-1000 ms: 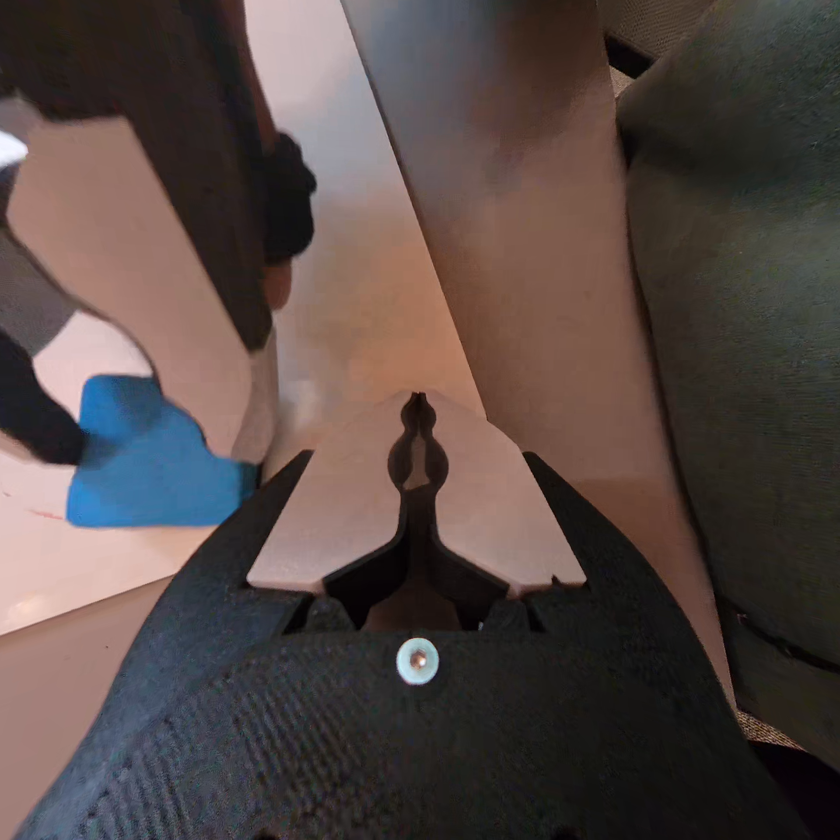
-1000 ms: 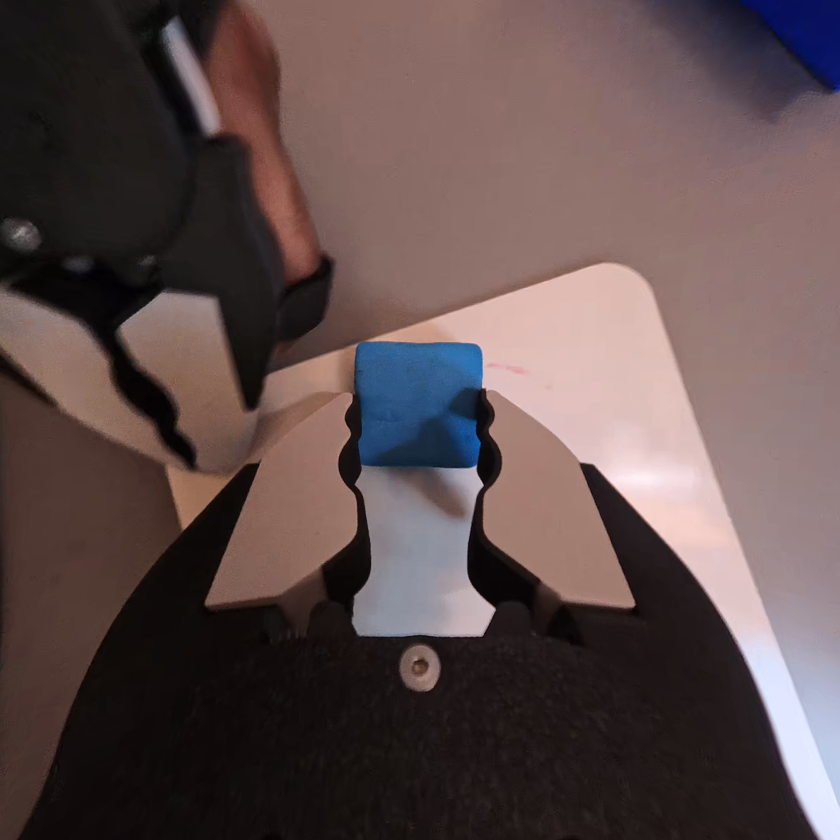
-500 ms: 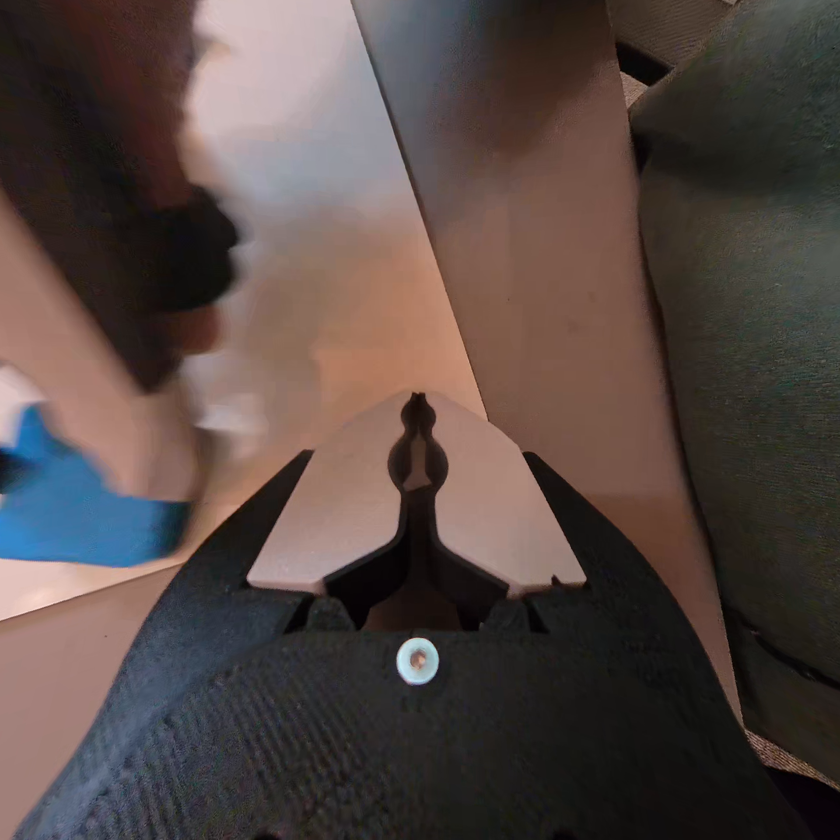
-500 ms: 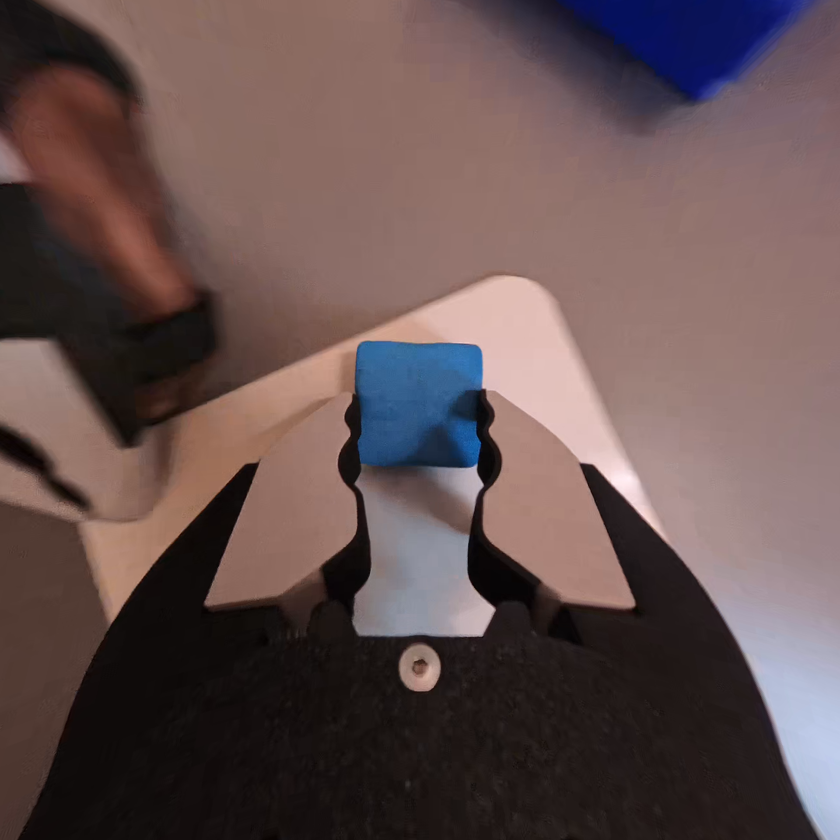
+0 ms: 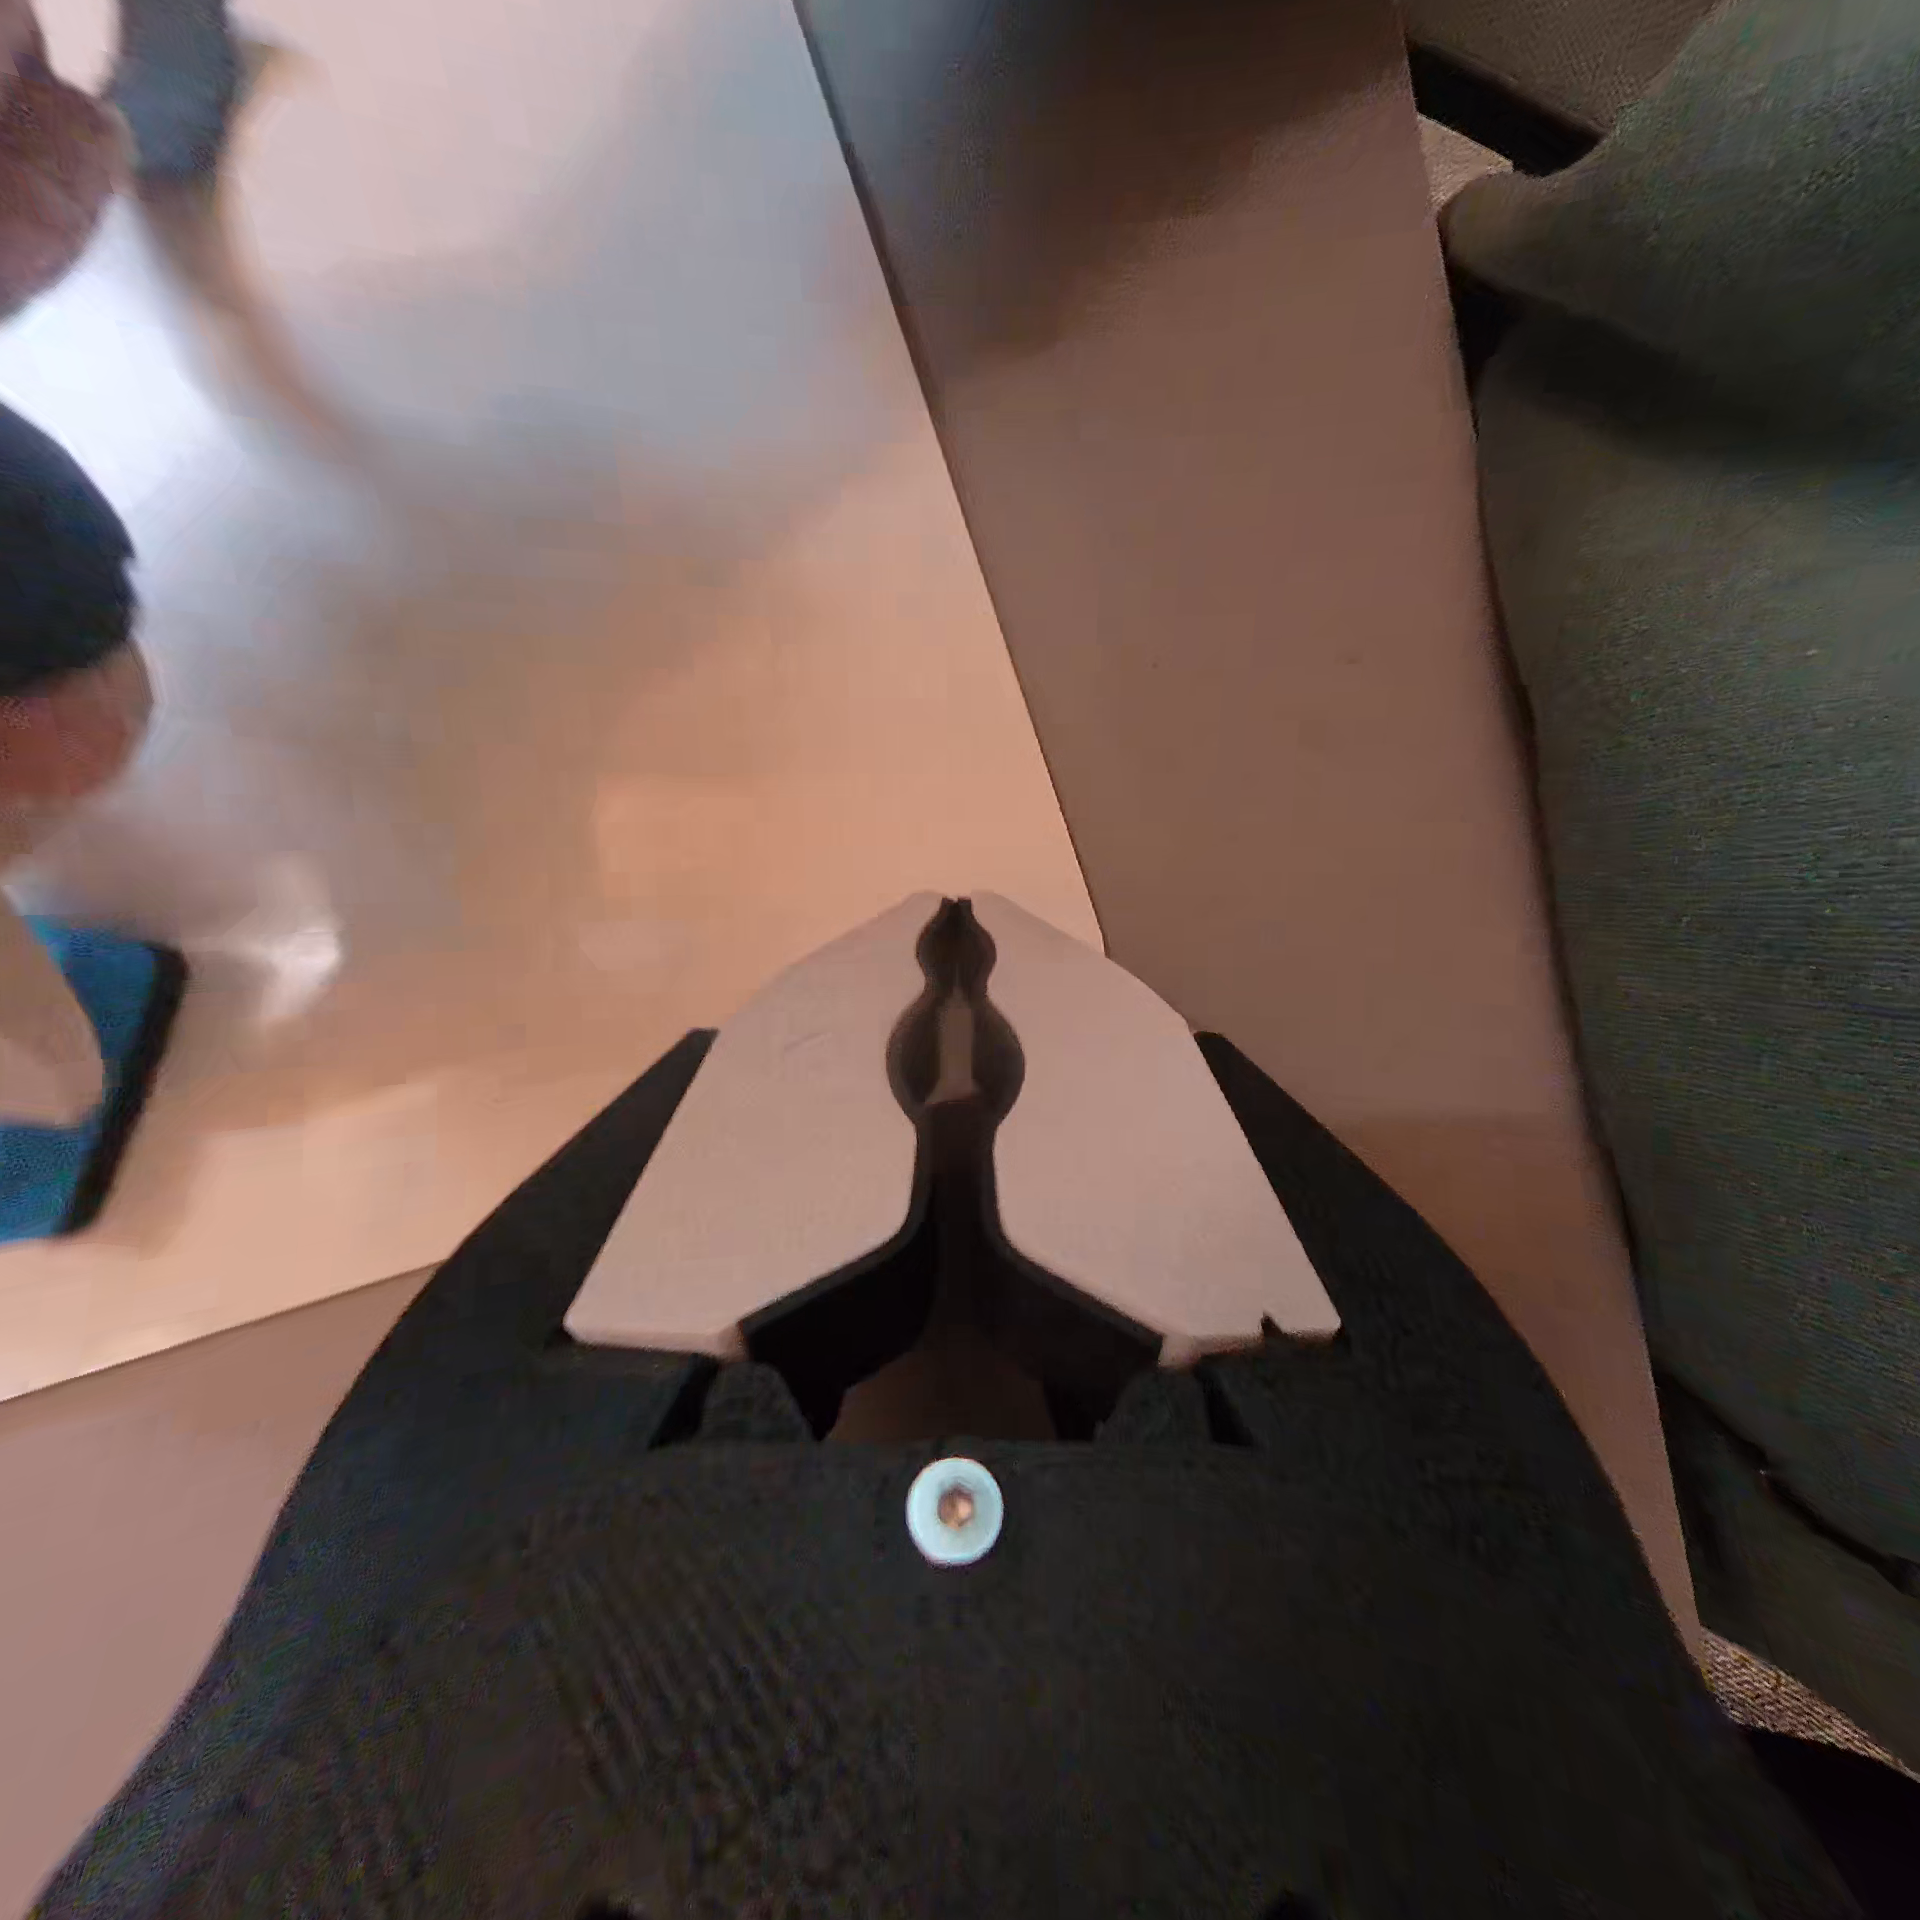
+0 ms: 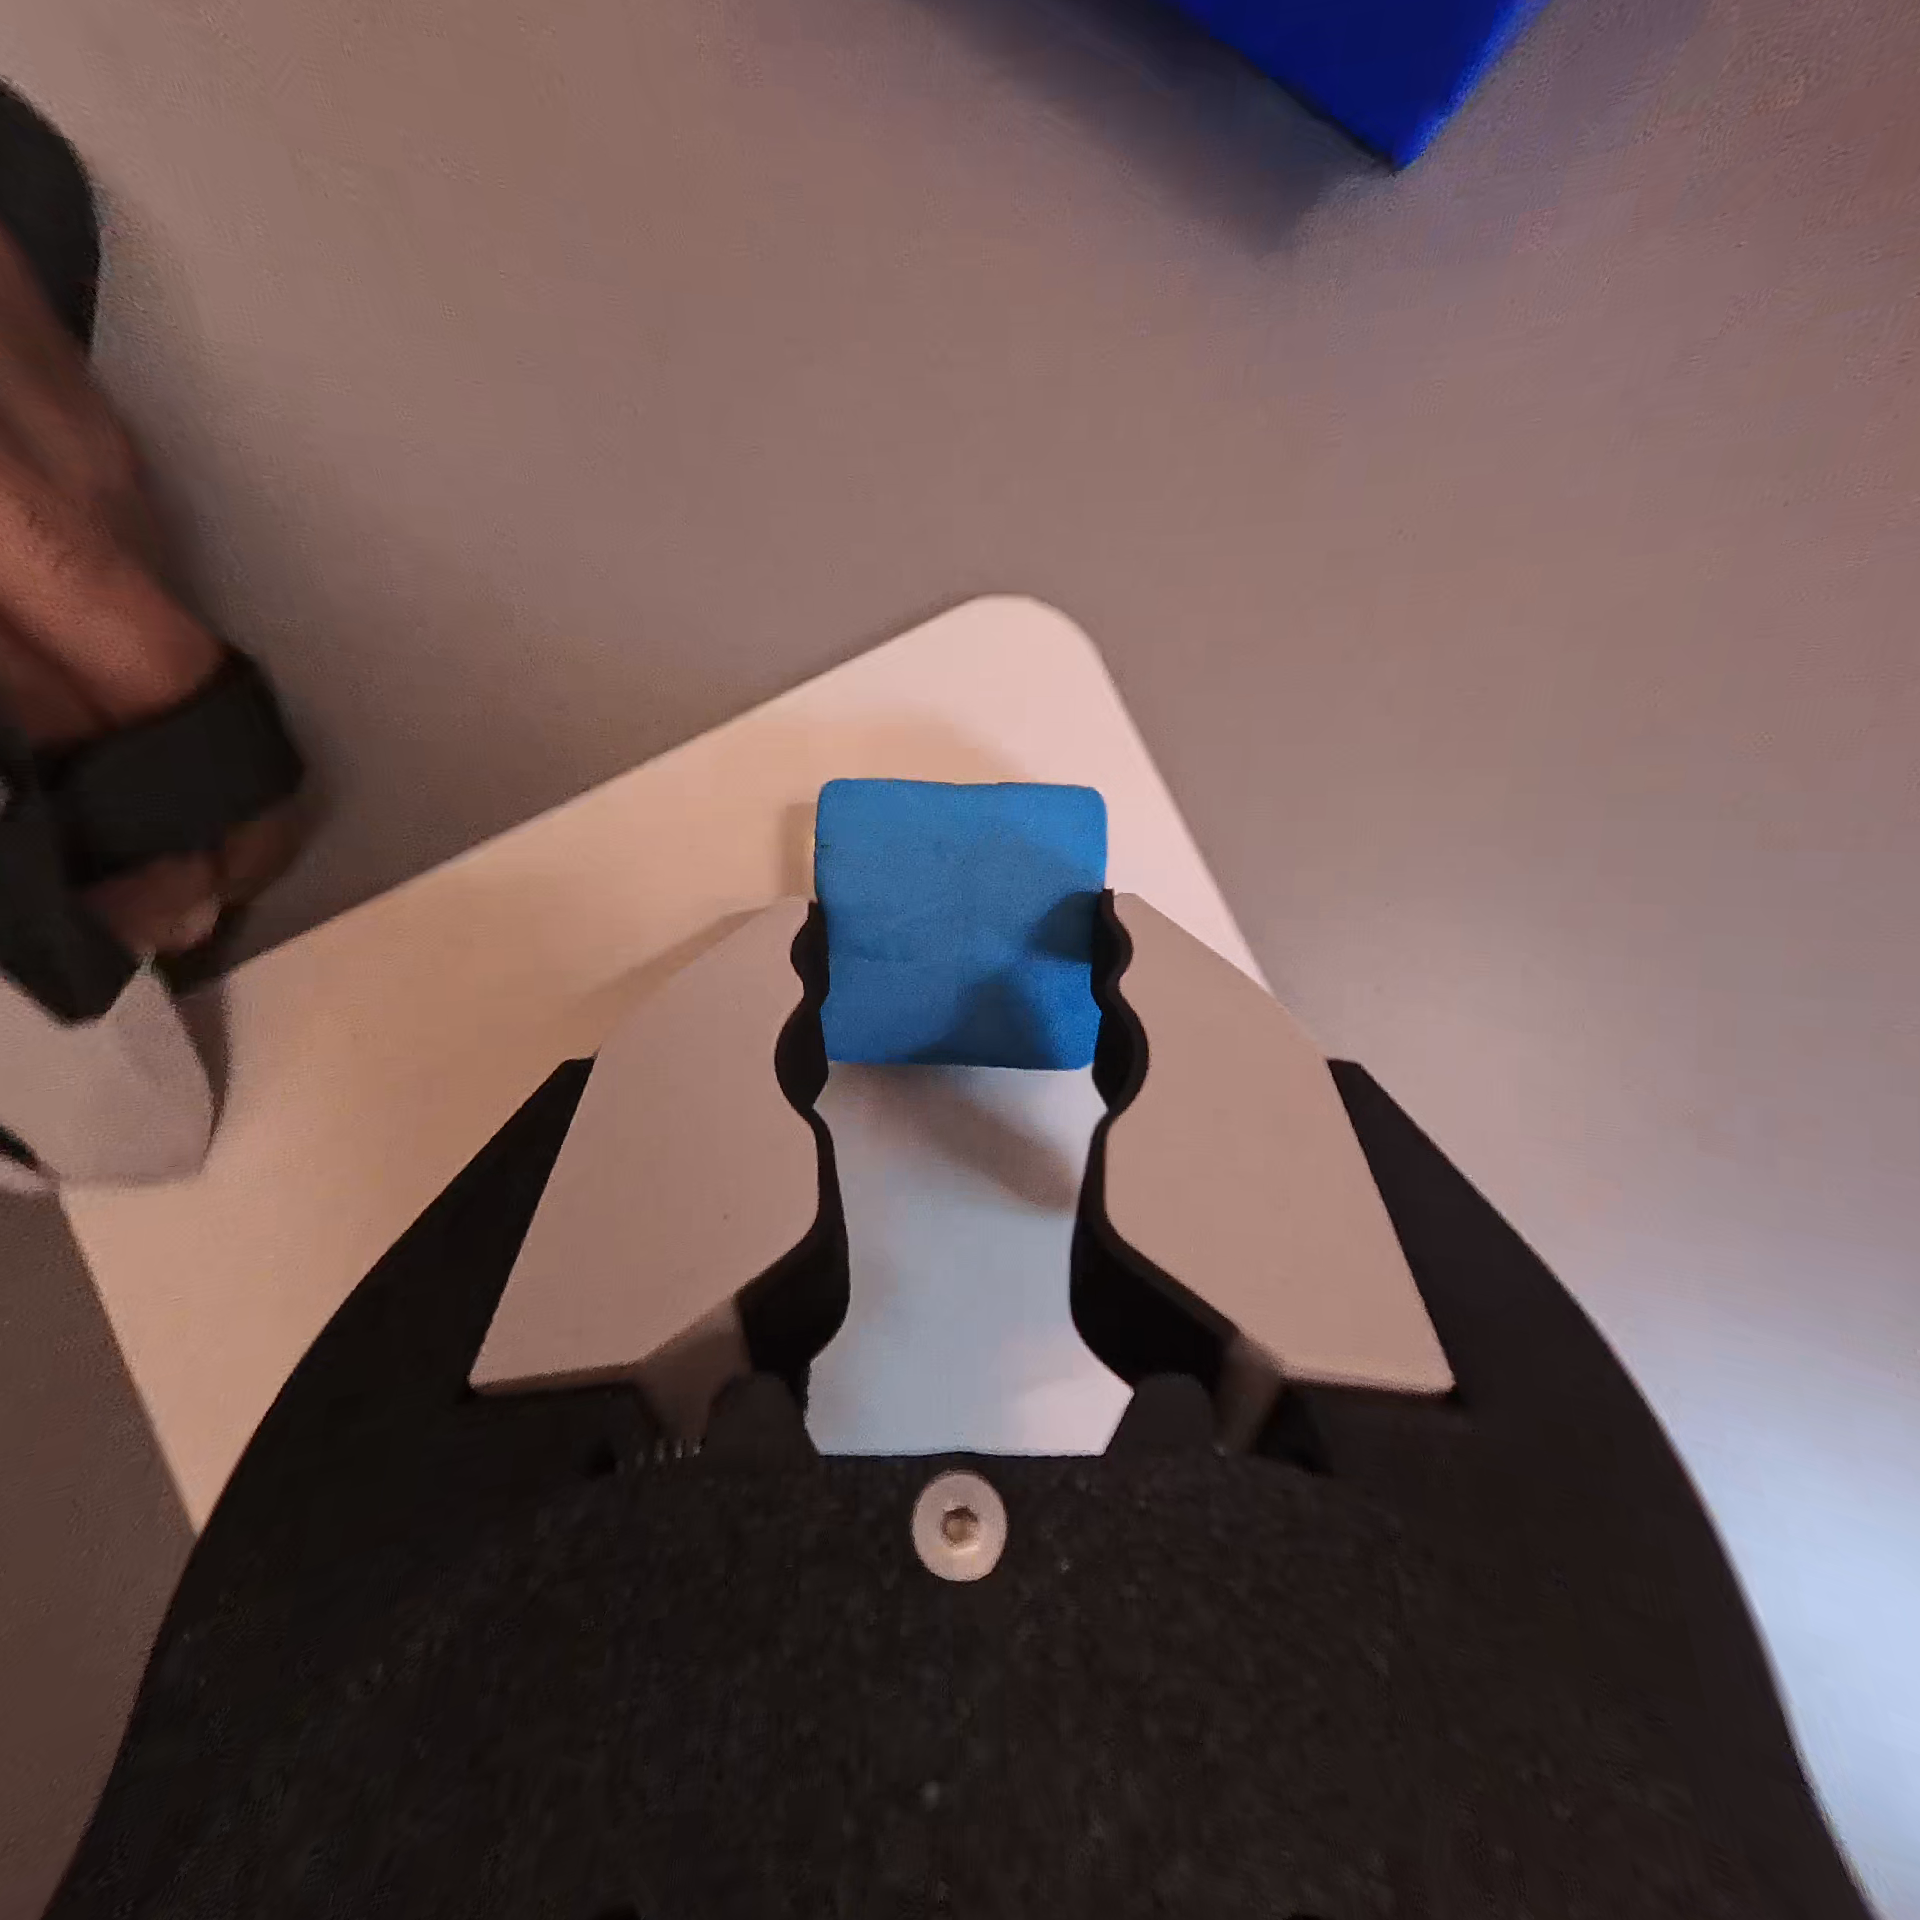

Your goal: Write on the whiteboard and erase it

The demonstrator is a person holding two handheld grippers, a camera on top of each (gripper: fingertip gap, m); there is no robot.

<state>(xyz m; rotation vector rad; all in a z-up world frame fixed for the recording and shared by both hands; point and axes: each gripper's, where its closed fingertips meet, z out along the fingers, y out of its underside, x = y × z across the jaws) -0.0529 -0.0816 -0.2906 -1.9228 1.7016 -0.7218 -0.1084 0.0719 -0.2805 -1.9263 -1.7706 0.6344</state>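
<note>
My right gripper (image 6: 956,909) is shut on a blue foam eraser (image 6: 956,925) and holds it on the white whiteboard (image 6: 540,987), close to its rounded far corner. The board surface around the eraser looks blank. My left gripper (image 5: 956,909) is shut and empty, with its tips over the glossy whiteboard (image 5: 571,623) near its right edge. In the left wrist view the eraser (image 5: 62,1101) is a blurred blue patch at the far left edge. In the right wrist view the left gripper's fingers (image 6: 114,1091) and the hand (image 6: 73,582) holding it sit at the left edge.
The whiteboard lies on a grey-brown table (image 6: 1455,623). A bright blue object (image 6: 1371,62) lies on the table at the far right. A dark green cushioned seat (image 5: 1714,779) stands just beyond the table edge on the left gripper's right side. The left gripper is farther from the bright blue object (image 6: 1371,62), some 30 cm, than the right, some 15 cm.
My right gripper has slid the eraser across the board towards its rounded corner, moving away from the left gripper. A faint red mark beside the eraser no longer shows. The left gripper has stayed still.
</note>
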